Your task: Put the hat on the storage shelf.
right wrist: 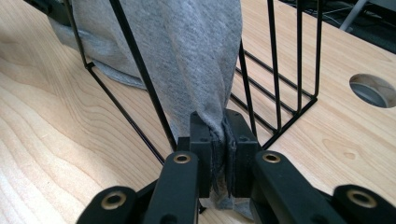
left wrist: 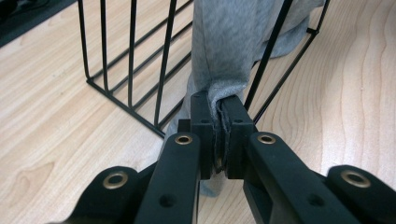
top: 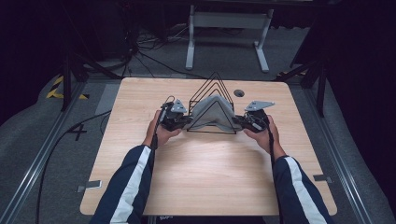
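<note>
A soft grey cloth of knitted, fleecy fabric (top: pixel 212 113) is hanging draped over a black wire rack with triangular, tent-shaped frames (top: pixel 211 84), which is standing near the far middle of the light wooden table (top: pixel 205 177). The cloth's long axis is running across the table from left to right, from one gripper to the other, with its middle raised over the rack and both ends sloping down and outward to form a peaked shape.

The left gripper (top: pixel 186 122), held in the person's left hand (top: pixel 159 133), is pinching the cloth's left end: in the left gripper view its black jaws are pressing together on a bunched, hemmed edge of the fabric (left wrist: pixel 219 56), low over the tabletop beside the rack's base wires (left wrist: pixel 126 100). The right gripper (top: pixel 236 122), held in the right hand (top: pixel 266 135), is likewise clamping the right end, with the folded fabric (right wrist: pixel 196 51) squeezed between its jaws and a small tail sticking out beneath them.

The cloth is looking matte and slightly heathered, with a stitched hem and soft vertical folds where it is gathering toward each grip. A round hole in the tabletop (right wrist: pixel 373 90) is sitting beyond the rack (right wrist: pixel 280 88).
</note>
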The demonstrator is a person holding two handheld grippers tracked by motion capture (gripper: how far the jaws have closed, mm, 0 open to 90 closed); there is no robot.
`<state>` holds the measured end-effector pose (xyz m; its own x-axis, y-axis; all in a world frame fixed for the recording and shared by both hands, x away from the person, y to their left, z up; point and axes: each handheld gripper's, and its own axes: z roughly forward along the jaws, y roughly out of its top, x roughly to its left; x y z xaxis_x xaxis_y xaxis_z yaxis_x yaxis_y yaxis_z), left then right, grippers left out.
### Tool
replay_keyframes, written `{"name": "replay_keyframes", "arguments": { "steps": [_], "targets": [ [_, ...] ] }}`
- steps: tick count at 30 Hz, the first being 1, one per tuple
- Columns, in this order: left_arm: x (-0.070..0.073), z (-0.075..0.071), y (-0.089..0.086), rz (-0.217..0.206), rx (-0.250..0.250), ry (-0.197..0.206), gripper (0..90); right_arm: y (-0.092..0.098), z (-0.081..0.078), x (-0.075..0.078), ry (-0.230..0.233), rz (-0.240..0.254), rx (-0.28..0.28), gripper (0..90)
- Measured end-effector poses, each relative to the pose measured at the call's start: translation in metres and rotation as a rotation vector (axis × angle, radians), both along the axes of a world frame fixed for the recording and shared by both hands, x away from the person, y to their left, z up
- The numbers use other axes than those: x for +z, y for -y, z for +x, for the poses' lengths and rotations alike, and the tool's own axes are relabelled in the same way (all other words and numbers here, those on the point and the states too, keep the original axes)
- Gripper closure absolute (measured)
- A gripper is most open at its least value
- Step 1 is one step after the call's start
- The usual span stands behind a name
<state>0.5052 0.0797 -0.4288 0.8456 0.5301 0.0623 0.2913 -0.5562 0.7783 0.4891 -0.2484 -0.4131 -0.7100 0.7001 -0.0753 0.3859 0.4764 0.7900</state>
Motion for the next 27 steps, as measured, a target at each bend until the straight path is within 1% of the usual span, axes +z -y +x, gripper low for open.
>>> {"name": "replay_keyframes", "arguments": {
  "steps": [1,3,4,5,9,10,13,14,17,23,25,27],
  "targets": [
    [0.0,0.0,0.0,0.0,0.0,0.0,85.9,0.0,0.0,0.0,0.0,0.0,0.0,83.8],
    [-0.003,0.0,0.001,0.014,0.008,0.001,85.9,-0.002,0.0,-0.002,-0.002,-0.006,-0.003,83.9],
    [-0.005,0.001,0.0,0.004,0.014,-0.008,86.0,-0.004,-0.001,-0.005,-0.005,-0.008,-0.007,83.8],
    [-0.005,0.001,-0.001,0.002,0.013,-0.007,86.0,-0.004,-0.001,-0.006,-0.006,-0.008,-0.007,83.9],
    [-0.003,-0.001,-0.001,0.005,0.017,-0.007,85.9,-0.004,-0.001,-0.007,-0.01,-0.003,-0.011,83.5],
    [0.0,-0.002,-0.002,0.008,0.016,0.005,85.9,-0.004,-0.002,-0.005,-0.008,-0.003,-0.011,83.1],
    [0.005,-0.004,-0.007,0.002,0.021,0.016,85.0,-0.003,-0.006,0.002,0.009,-0.008,-0.004,81.5],
    [0.007,-0.006,-0.009,0.01,0.018,0.025,84.7,-0.002,-0.007,0.004,0.012,-0.013,-0.003,80.6],
    [0.011,-0.01,-0.013,0.023,0.018,0.028,82.3,0.0,-0.01,0.008,0.009,-0.028,0.001,78.0],
    [0.019,-0.022,-0.023,0.055,-0.006,0.055,81.0,0.005,-0.018,0.017,0.014,-0.05,0.011,77.3],
    [0.022,-0.026,-0.026,0.062,-0.014,0.056,81.0,0.005,-0.021,0.019,0.014,-0.061,0.01,76.5],
    [0.024,-0.03,-0.028,0.075,-0.023,0.066,81.0,0.006,-0.022,0.022,0.013,-0.065,0.01,75.9]
  ]
}}
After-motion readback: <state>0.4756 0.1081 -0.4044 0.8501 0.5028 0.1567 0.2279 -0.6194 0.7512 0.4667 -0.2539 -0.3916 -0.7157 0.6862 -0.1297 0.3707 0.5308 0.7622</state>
